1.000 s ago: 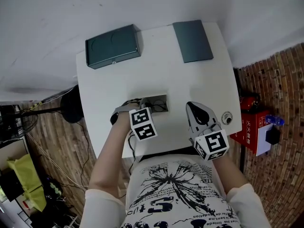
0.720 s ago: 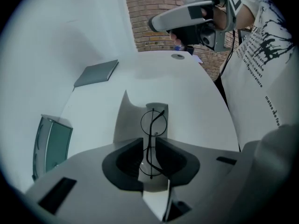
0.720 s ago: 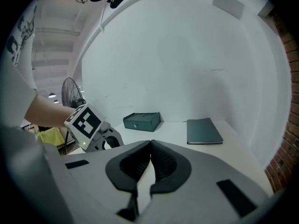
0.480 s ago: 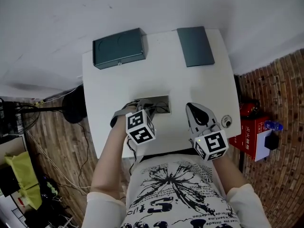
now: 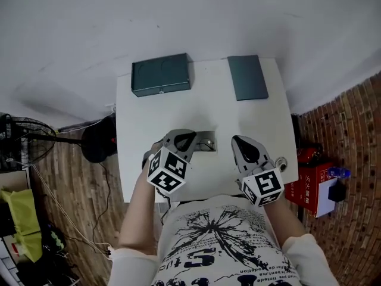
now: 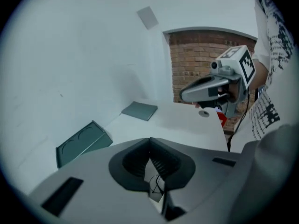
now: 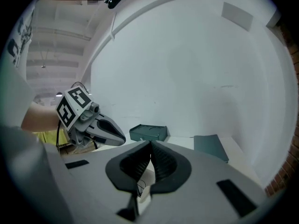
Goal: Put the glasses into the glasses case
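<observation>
The glasses [image 5: 206, 142], thin dark wire frames on a small grey patch, lie on the white table [image 5: 208, 109] between my two grippers. An open dark green case [image 5: 161, 74] stands at the table's far left, also in the left gripper view [image 6: 79, 143] and the right gripper view [image 7: 148, 132]. A flat dark green piece [image 5: 247, 77] lies at the far right. My left gripper [image 5: 190, 135] hangs shut and empty just left of the glasses. The right gripper [image 5: 236, 140] hangs shut and empty just right of them. Each gripper view shows a bit of wire frame below its own jaws.
A small round fitting [image 5: 281, 161] sits in the table near its right front edge. A red box [image 5: 306, 180] stands on the brick floor to the right. A fan base [image 5: 98, 145] and cables lie on the wooden floor to the left.
The left gripper has lifted from the table's front left edge and swung right toward the glasses. The right gripper has barely moved. The head view has shifted, so the table sits lower in frame.
</observation>
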A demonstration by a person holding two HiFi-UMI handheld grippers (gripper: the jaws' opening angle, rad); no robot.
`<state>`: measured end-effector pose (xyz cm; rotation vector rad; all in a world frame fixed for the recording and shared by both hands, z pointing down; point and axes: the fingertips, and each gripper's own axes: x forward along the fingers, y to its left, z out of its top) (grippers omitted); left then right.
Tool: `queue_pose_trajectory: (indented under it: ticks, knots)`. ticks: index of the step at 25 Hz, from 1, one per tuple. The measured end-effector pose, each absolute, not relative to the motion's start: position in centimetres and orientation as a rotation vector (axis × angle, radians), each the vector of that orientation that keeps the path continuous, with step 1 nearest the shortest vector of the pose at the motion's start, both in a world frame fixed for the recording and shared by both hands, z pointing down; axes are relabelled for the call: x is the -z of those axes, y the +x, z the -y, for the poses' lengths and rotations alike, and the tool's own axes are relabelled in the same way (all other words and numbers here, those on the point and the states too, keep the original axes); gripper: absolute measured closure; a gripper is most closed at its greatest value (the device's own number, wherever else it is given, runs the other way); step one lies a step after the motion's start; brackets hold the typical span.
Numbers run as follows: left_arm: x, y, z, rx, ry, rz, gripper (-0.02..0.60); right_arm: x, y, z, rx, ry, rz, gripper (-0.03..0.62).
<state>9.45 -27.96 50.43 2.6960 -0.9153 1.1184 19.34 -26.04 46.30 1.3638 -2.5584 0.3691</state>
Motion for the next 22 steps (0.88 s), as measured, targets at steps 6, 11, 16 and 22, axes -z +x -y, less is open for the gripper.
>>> queue_pose_trajectory:
  ticks: [6, 11, 16, 22]
  knots:
    - [-43.9, 7.1, 28.0, -0.745, 2.729, 1.171, 0.568, -43.6, 17.8, 25.9, -0.282, 1.331, 2.619, 0.579]
    - [-40.0, 4.9, 26.6, -0.534, 2.755, 1.300, 0.568, -41.7, 16.8, 25.6, -0.221, 1.307, 2.658, 0.579]
    - [-37.0, 1.9, 25.5, -0.279, 2.706, 1.487, 0.568, -40.2, 16.4, 24.9, -0.117, 1.287, 2.668, 0.579]
    - [-36.1, -0.4, 24.2, -0.174, 2.691, 1.555, 0.568, -38.8, 16.5, 24.8, -0.072, 1.309, 2.684, 0.580]
